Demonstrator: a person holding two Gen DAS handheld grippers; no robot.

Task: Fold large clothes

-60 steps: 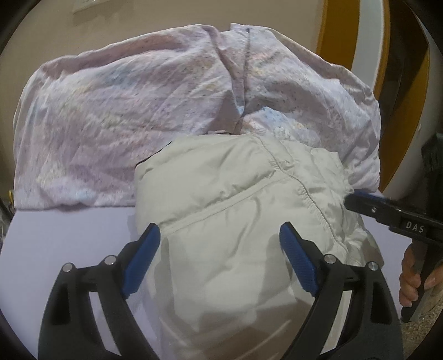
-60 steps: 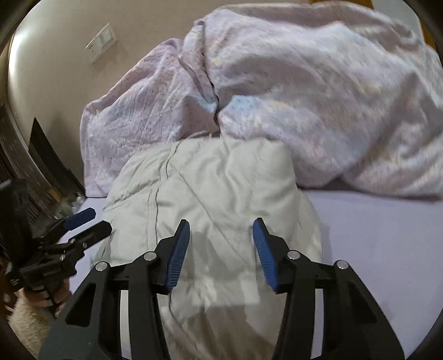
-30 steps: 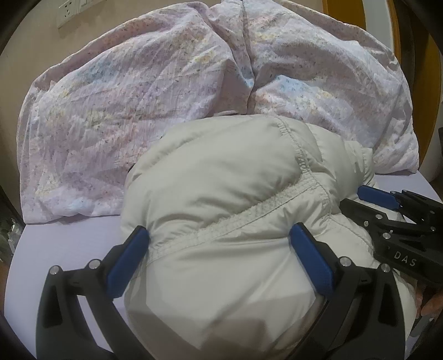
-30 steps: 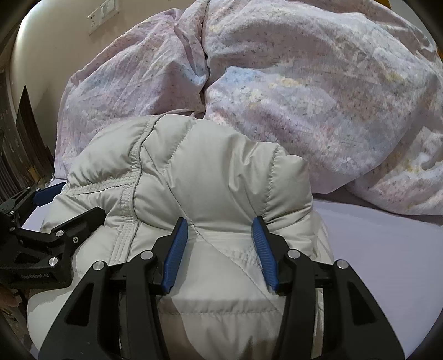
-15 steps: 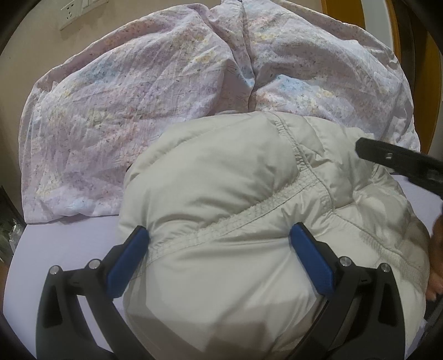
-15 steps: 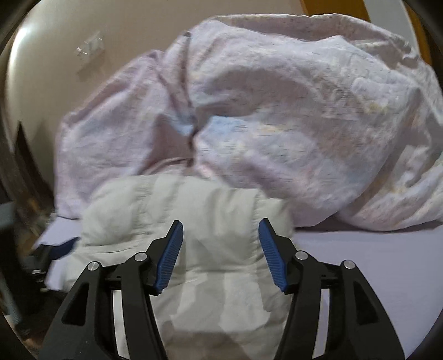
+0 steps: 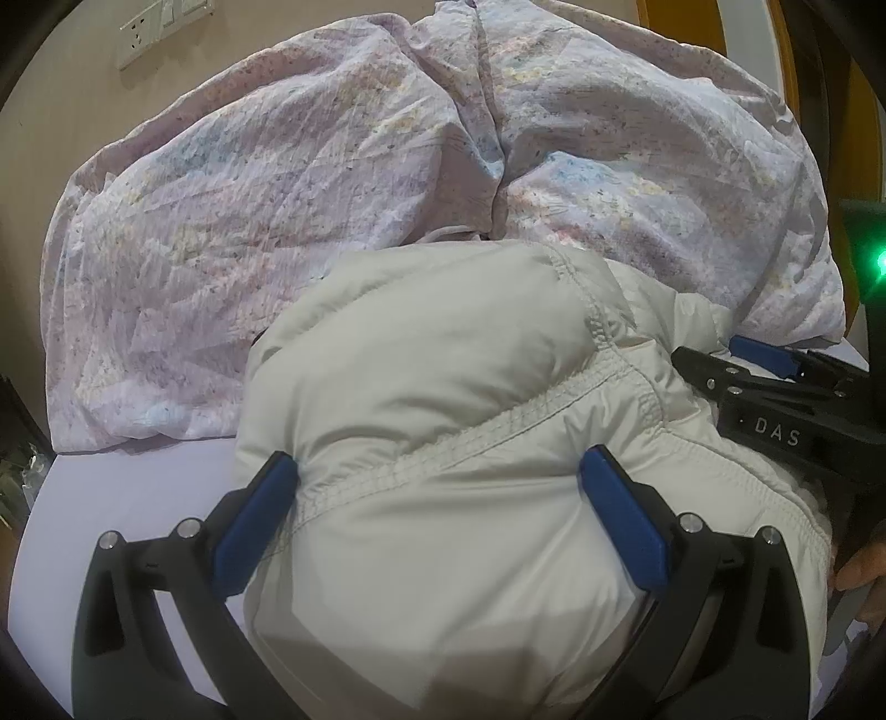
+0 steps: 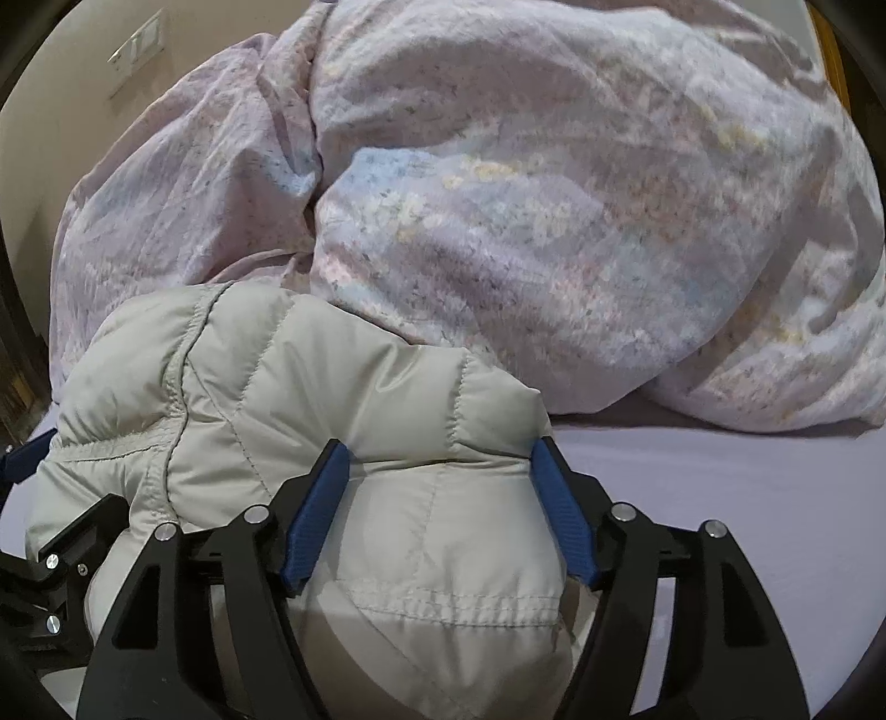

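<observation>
A puffy pale grey jacket [image 7: 443,360] lies bundled on the bed, its stitched seam running across the top. My left gripper [image 7: 437,482] straddles the near end with its jaws wide; both blue pads [image 7: 260,509] touch the bulging fabric without clamping it. In the right wrist view the jacket [image 8: 332,376] bulges up between the jaws of my right gripper [image 8: 437,482], which are opening, pads alongside the fold. The right gripper [image 7: 714,354] sits low at the jacket's right side. The left gripper [image 8: 61,487] shows at the jacket's left edge.
A rumpled lilac floral duvet [image 7: 332,194] [image 8: 554,194] is heaped right behind the jacket, against the wall. Lilac sheet [image 7: 138,498] [image 8: 720,498] shows on both sides. A wall socket [image 7: 138,39] is top left, an orange door frame [image 7: 786,72] far right, a hand [image 7: 864,565] at the edge.
The right gripper, lifted off half a second ago, has come back down onto the jacket's right side with wider jaws. The left gripper and the bundle have hardly moved.
</observation>
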